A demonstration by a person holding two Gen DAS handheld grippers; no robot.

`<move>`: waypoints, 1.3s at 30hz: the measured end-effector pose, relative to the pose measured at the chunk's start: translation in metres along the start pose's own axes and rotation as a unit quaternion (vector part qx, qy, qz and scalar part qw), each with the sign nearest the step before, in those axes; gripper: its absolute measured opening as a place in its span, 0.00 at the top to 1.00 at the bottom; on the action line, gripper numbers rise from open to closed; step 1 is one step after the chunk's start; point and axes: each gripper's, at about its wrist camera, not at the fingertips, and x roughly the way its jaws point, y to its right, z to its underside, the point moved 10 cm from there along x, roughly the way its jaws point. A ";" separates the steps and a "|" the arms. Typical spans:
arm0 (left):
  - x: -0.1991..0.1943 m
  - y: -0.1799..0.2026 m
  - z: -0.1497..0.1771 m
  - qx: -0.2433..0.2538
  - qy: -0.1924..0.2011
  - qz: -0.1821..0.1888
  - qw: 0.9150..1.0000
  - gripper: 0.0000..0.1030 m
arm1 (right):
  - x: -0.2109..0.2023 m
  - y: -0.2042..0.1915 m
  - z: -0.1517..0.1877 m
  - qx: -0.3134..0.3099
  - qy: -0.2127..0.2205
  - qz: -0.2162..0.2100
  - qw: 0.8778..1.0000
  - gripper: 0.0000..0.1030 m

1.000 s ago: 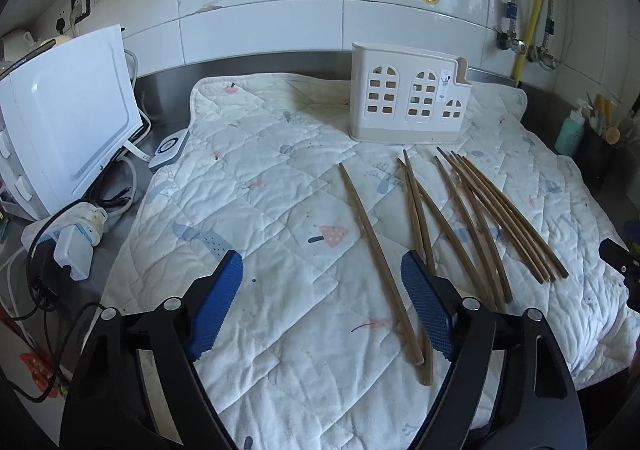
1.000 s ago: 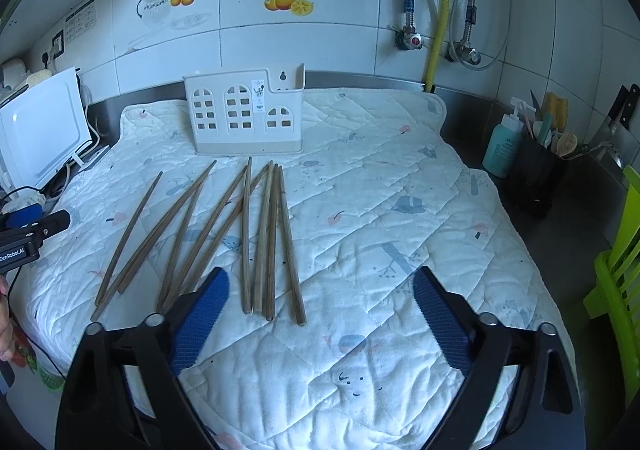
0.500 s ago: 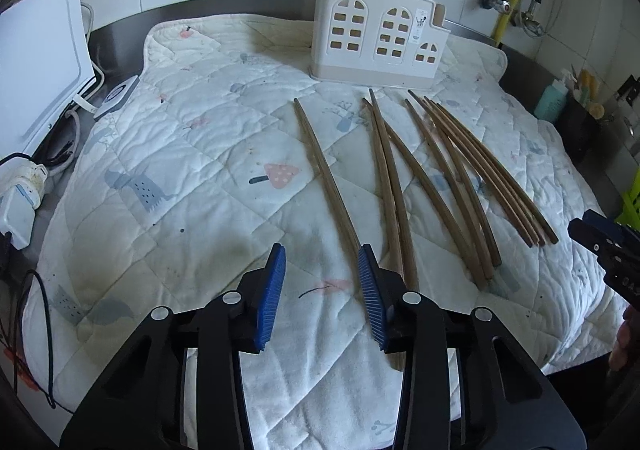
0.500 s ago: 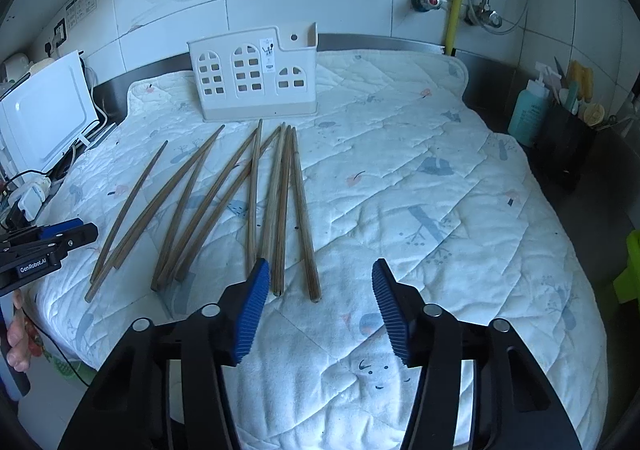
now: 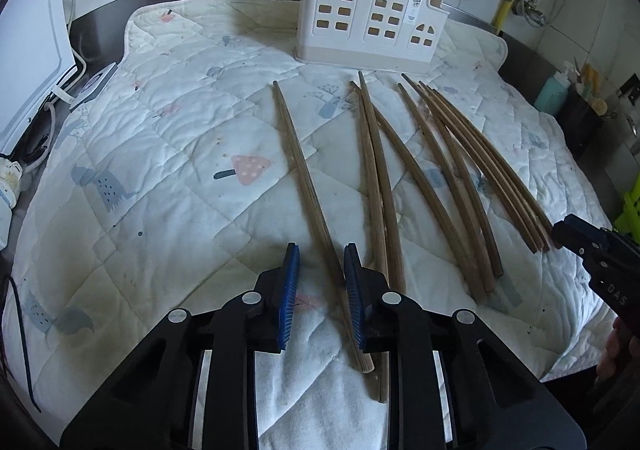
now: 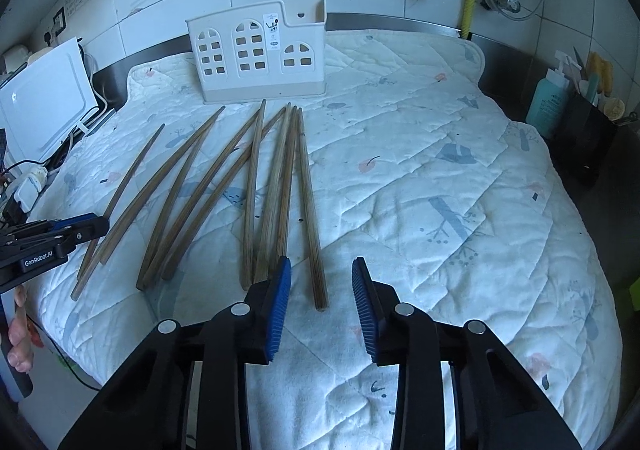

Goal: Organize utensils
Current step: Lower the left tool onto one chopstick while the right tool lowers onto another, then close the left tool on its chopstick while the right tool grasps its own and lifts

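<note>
Several long brown chopsticks [image 5: 448, 178] [image 6: 224, 186] lie fanned out on a quilted white cloth [image 5: 168, 154] [image 6: 440, 178]. Behind them stands a white utensil holder [image 5: 372, 18] [image 6: 256, 50] with window cut-outs. My left gripper [image 5: 321, 262] hangs low over the leftmost chopstick [image 5: 304, 178], which runs between its closing jaws close to the right pad; the pads do not press it. My right gripper [image 6: 322, 262] is closing around the near end of the rightmost chopstick [image 6: 310, 210], with gaps on both sides.
A white appliance [image 5: 28, 62] [image 6: 44, 98] with cables and a power strip [image 6: 28, 182] sits left of the cloth. On the right stand a teal bottle [image 6: 548, 98] and a black pot of tools [image 6: 588, 130]. Pipes run down the tiled wall.
Both grippers have sunk toward the cloth and tipped further down. Their jaws have narrowed from wide open, each now straddling one chopstick.
</note>
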 end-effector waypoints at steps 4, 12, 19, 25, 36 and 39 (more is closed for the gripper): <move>-0.002 -0.008 -0.002 0.009 0.002 -0.016 1.000 0.82 | 0.003 0.003 0.000 -0.001 -0.003 0.002 1.000 0.79; -0.001 -0.005 0.002 0.016 0.007 -0.024 1.000 0.82 | 0.011 0.003 0.001 0.002 -0.006 -0.006 1.000 0.81; 0.001 -0.008 -0.001 0.016 0.018 -0.041 0.999 0.82 | 0.021 -0.003 0.001 -0.012 -0.011 -0.007 1.000 0.84; 0.000 -0.008 0.000 0.021 0.020 -0.041 0.999 0.81 | 0.020 -0.002 0.002 -0.015 -0.008 -0.002 1.000 0.92; 0.000 -0.009 -0.005 0.017 0.012 0.001 1.000 0.91 | 0.010 0.001 -0.004 -0.007 0.009 -0.001 1.000 0.93; -0.005 -0.011 -0.007 0.011 0.017 0.016 1.000 0.93 | -0.002 0.002 -0.012 -0.004 0.025 -0.001 1.000 0.93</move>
